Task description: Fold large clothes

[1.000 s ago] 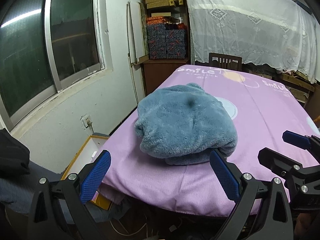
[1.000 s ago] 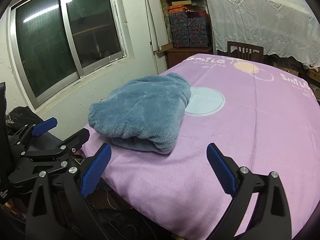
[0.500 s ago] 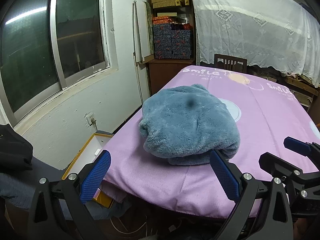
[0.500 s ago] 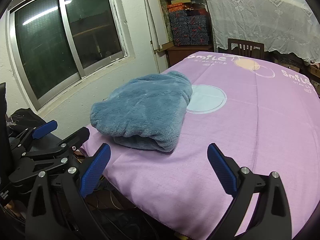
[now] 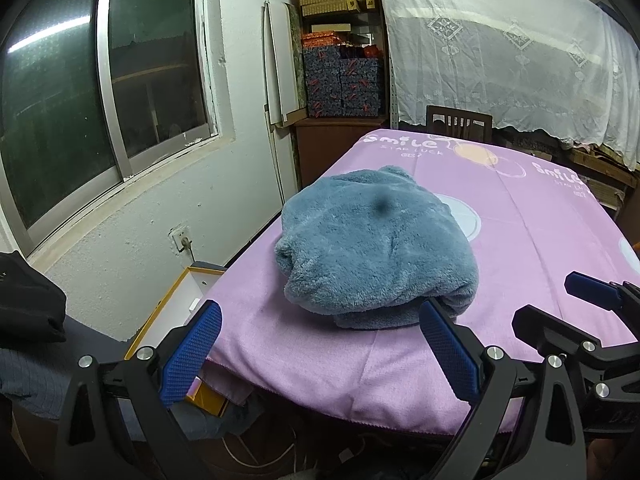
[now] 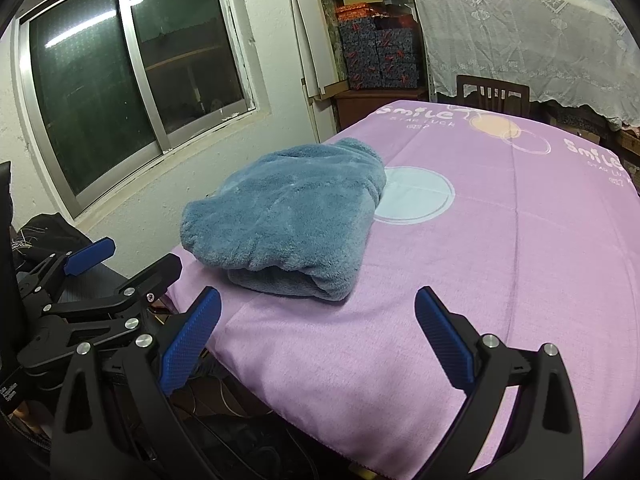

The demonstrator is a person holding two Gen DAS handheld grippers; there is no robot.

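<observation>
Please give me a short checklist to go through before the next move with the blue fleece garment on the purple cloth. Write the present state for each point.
1. Left tool open and empty: ok, jaws wide apart.
2. Right tool open and empty: ok, jaws wide apart.
3. Both tools apart from the blue fleece garment: ok, neither touches it.
4. Garment folded into a compact bundle: ok, the layers are stacked with the rolled edge facing the tools.
5. Garment fully on the purple cloth: ok, though it lies near the left edge.
6. Inner layers smooth: cannot tell, they are hidden.
</observation>
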